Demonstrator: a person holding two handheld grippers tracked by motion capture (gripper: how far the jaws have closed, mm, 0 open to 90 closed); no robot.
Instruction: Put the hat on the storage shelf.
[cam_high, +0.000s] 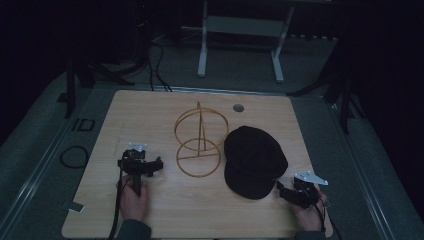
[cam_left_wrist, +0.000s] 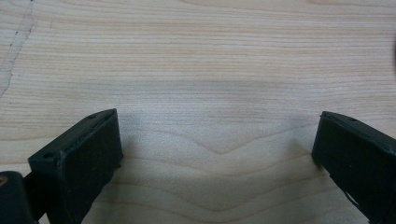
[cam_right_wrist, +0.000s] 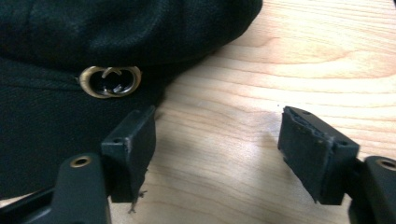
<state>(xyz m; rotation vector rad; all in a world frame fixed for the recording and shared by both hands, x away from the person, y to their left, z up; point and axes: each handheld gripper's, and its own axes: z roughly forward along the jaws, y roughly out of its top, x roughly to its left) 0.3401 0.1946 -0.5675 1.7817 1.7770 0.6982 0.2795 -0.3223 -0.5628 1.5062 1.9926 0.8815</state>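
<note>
Dim lab, wooden table (cam_high: 150, 105), floor cables (cam_high: 155, 62)

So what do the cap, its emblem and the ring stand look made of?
The cap looks like matte black woven fabric; a fine weave shows. Its emblem looks like brass-toned metal, shiny with dulled patches. The ring stand is thin golden-tan hoops, wire or bent wood; I cannot tell which.

left gripper (cam_left_wrist: 217, 154) jaws apart, bare table (cam_left_wrist: 210, 60)

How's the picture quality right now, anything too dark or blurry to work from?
High view: dim, and the black cap shows little detail. Left gripper view: bright, with soft jaw shadows on the table. Right gripper view: sharp on the cap's gold buckle, no glare.
</note>
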